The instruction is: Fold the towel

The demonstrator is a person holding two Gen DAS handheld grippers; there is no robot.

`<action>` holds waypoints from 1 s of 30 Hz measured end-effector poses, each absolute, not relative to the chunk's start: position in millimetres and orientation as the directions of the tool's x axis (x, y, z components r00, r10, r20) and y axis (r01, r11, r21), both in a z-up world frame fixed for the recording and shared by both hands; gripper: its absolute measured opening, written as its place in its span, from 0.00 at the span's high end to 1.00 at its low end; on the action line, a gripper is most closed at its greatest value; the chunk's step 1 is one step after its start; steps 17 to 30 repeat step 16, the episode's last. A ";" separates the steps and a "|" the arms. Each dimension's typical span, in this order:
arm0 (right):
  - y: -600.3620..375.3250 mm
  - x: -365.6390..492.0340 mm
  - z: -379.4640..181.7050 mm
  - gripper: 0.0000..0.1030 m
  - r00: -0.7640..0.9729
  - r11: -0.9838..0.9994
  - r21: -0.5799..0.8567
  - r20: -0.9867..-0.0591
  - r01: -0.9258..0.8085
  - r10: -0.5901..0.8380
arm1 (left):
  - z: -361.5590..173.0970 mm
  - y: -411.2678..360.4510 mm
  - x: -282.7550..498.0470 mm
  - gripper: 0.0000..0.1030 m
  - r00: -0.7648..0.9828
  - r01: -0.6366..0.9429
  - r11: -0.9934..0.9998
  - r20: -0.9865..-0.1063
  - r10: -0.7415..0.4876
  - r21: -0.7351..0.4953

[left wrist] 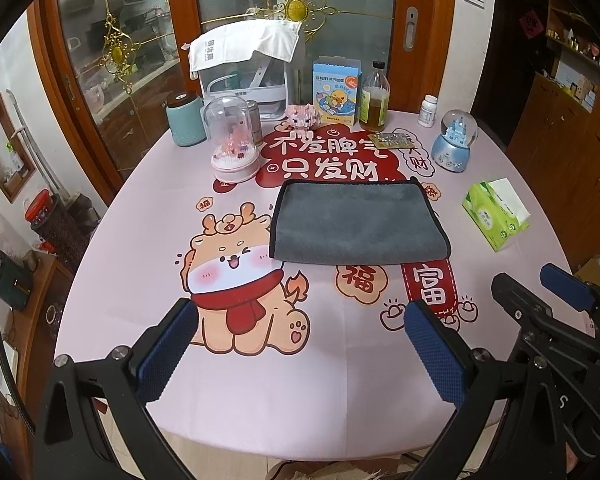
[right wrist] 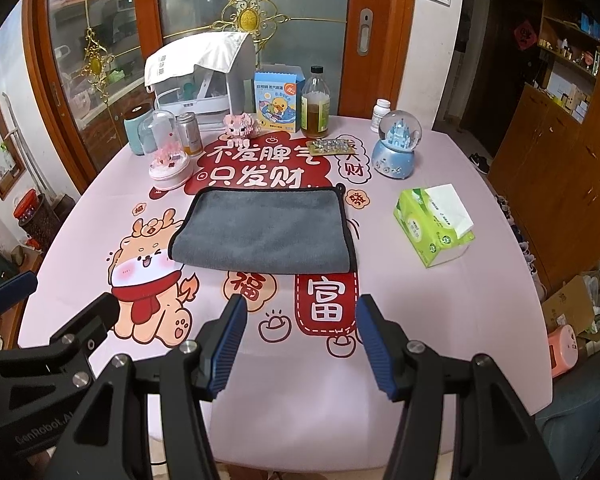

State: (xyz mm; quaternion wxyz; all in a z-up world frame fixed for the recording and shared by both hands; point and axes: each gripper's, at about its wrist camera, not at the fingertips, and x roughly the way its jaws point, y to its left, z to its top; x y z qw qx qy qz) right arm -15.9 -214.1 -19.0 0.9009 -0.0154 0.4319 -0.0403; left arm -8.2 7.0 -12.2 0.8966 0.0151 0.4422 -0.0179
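Note:
A grey towel with a black hem (left wrist: 356, 222) lies flat on the pink printed tablecloth, folded in half with its fold along the near edge. It also shows in the right wrist view (right wrist: 266, 230). My left gripper (left wrist: 300, 320) is open and empty, above the table's near edge, short of the towel. My right gripper (right wrist: 300, 316) is open and empty, also short of the towel's near edge. The right gripper shows at the right of the left wrist view (left wrist: 540, 292). The left gripper shows at the left of the right wrist view (right wrist: 56, 296).
A green tissue box (right wrist: 434, 226) lies right of the towel. A snow globe (right wrist: 396, 148), bottles (right wrist: 315, 104), a duck carton (right wrist: 278, 98), a pink toy (right wrist: 242, 125), domed ornament (right wrist: 168, 160) and blister pack (right wrist: 328, 146) stand behind it. The table edge (right wrist: 480, 408) is near.

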 end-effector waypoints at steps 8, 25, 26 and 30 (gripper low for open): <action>-214.1 -15.4 -19.4 0.45 0.624 0.996 -0.062 -0.777 0.060 -0.086 | -12.0 6.9 -7.0 0.01 0.608 0.045 0.999 -0.793 -0.019 0.011; -213.7 -15.6 -20.0 0.45 0.624 0.996 -0.061 -0.777 0.059 -0.085 | -12.2 6.3 -6.6 0.01 0.607 0.045 0.999 -0.794 -0.018 0.012; -213.7 -15.6 -20.0 0.45 0.624 0.996 -0.061 -0.777 0.059 -0.085 | -12.2 6.3 -6.6 0.01 0.607 0.045 0.999 -0.794 -0.018 0.012; -213.7 -15.6 -20.0 0.45 0.624 0.996 -0.061 -0.777 0.059 -0.085 | -12.2 6.3 -6.6 0.01 0.607 0.045 0.999 -0.794 -0.018 0.012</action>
